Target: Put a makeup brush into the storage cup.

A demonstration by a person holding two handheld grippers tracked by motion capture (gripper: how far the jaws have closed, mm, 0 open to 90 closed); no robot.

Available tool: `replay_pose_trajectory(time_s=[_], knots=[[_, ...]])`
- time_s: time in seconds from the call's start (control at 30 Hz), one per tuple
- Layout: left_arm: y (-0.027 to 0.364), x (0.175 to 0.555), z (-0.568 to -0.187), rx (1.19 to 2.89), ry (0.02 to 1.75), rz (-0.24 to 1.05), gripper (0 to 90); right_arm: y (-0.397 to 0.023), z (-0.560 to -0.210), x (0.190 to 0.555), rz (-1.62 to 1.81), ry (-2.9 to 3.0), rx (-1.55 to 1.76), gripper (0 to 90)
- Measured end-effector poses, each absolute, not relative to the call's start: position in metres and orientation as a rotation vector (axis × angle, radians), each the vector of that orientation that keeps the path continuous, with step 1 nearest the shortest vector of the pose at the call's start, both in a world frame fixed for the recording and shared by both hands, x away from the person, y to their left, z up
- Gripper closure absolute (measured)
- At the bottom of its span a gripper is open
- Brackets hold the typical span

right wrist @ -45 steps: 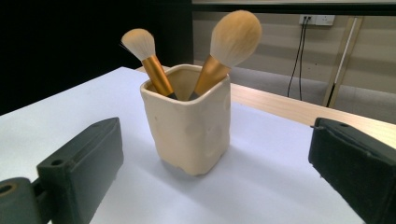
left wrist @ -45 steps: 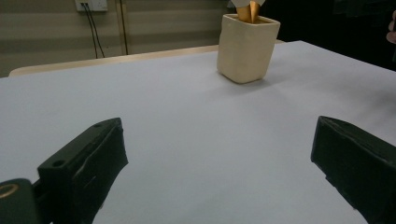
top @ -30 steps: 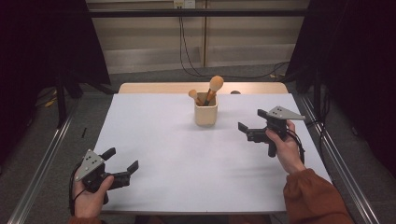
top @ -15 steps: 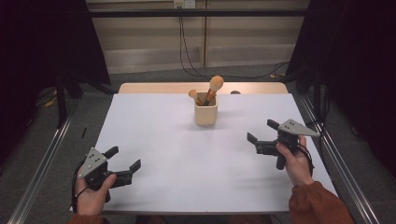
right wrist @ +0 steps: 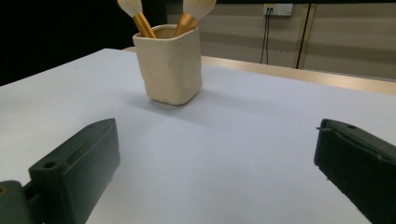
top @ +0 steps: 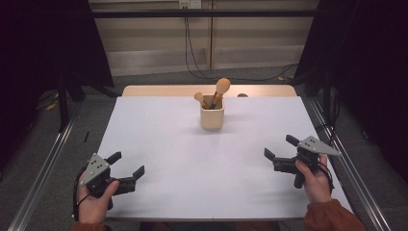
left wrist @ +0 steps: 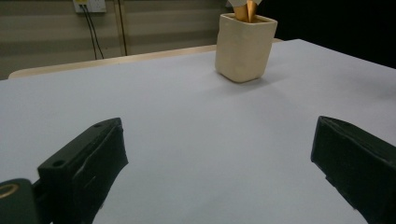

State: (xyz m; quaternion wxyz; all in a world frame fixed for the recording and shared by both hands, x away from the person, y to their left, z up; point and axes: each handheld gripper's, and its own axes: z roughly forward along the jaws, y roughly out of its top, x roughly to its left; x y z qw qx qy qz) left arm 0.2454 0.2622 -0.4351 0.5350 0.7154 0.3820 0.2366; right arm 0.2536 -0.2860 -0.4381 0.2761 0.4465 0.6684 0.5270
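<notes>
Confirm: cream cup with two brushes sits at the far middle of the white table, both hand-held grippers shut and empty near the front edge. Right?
Not quite: both are open, not shut. The left hand-held gripper and right hand-held gripper have their jaws spread wide, as each gripper view shows. The rest holds: the cream cup with two brushes sits at the far middle of the white table, both grippers empty near the front edge.

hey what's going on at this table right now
A person sits at a white-covered table with a black two-jaw gripper in each hand. The left gripper and the right gripper are both open, empty and near the table's front corners. Toward the far edge stands a cream square cup holding two makeup brushes with gold handles. Neither gripper touches it.
</notes>
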Motion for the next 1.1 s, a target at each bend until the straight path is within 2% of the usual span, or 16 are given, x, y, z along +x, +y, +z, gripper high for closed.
replay_pose_trajectory(time_s=[0.67, 1.1], knots=[[0.262, 0.245, -0.435, 1.706, 0.908, 0.558, 3.2, -0.305, -0.448, 0.218, 1.405, 1.786, 1.226, 0.0], [0.263, 0.246, -0.436, 1.711, 0.918, 0.561, 3.3, -0.304, -0.451, 0.214, 1.376, 1.812, 1.199, 0.2]])
